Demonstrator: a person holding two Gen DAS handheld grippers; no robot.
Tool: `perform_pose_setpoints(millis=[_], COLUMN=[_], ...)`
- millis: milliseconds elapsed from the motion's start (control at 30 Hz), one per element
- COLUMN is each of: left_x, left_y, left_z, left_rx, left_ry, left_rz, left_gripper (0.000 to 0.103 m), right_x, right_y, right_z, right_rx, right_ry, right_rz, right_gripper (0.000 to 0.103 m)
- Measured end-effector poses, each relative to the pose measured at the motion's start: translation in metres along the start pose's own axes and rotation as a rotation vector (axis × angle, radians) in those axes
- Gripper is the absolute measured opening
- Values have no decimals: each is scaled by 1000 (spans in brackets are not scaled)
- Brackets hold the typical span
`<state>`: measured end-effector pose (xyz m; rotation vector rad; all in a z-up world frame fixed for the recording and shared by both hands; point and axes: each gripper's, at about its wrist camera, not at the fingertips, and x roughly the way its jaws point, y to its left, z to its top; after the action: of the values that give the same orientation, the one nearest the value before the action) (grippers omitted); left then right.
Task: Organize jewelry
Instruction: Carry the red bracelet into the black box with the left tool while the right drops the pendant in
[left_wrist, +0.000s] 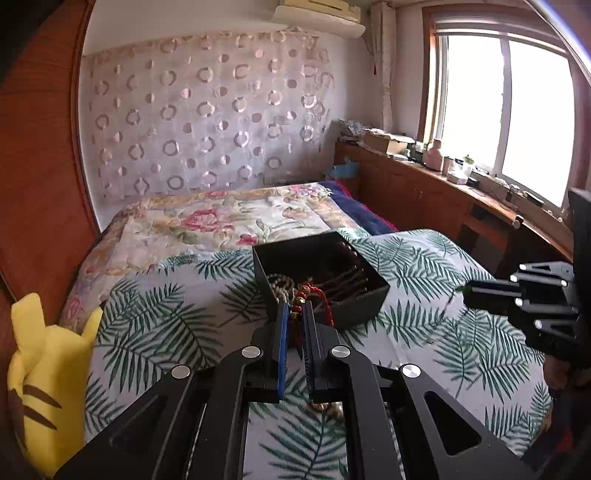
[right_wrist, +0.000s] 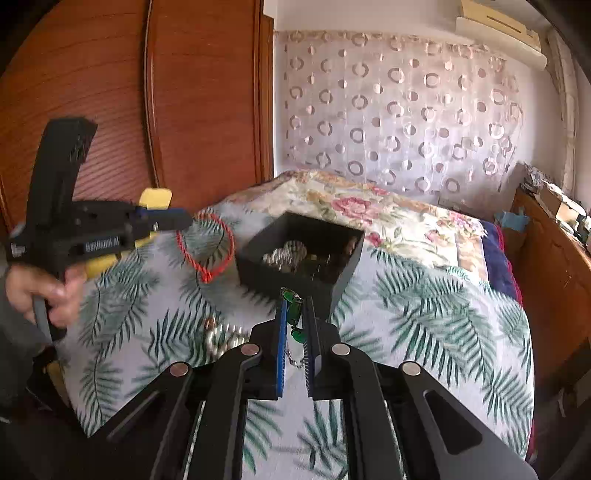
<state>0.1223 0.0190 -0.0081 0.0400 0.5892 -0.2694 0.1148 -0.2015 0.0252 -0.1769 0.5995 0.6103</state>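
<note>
Both claws are nipped narrow on jewelry, the left claw (left_wrist: 293, 308) holding a red cord bracelet (left_wrist: 320, 297) at the near rim of the black box (left_wrist: 364, 301), nearer than the right claw (right_wrist: 295, 306) holding its green bead piece (right_wrist: 292, 297).

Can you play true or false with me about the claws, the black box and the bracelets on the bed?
1. The left claw holds a red string bracelet. True.
2. The right claw is empty. False: it pinches a green bead bracelet.
3. The black box is empty. False: beads and other jewelry already lie inside.
4. The box sits on a bedspread with green leaves. True.
5. A blue plush toy leans beside the bed. False: the plush toy is yellow.
</note>
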Motion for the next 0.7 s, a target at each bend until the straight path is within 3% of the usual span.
perform_pose_setpoints(millis=[400, 700], left_x=[42, 81], left_y=[11, 11], left_z=[27, 25], left_rx=[-41, -46], left_ry=[-7, 41], left_rz=[5, 13], left_gripper=[7, 7], right_x=[40, 81], right_y=[-16, -32], right_z=[59, 83], right_rx=[-6, 30], right_ry=[-35, 12], right_rz=[0, 30], right_gripper=[9, 10])
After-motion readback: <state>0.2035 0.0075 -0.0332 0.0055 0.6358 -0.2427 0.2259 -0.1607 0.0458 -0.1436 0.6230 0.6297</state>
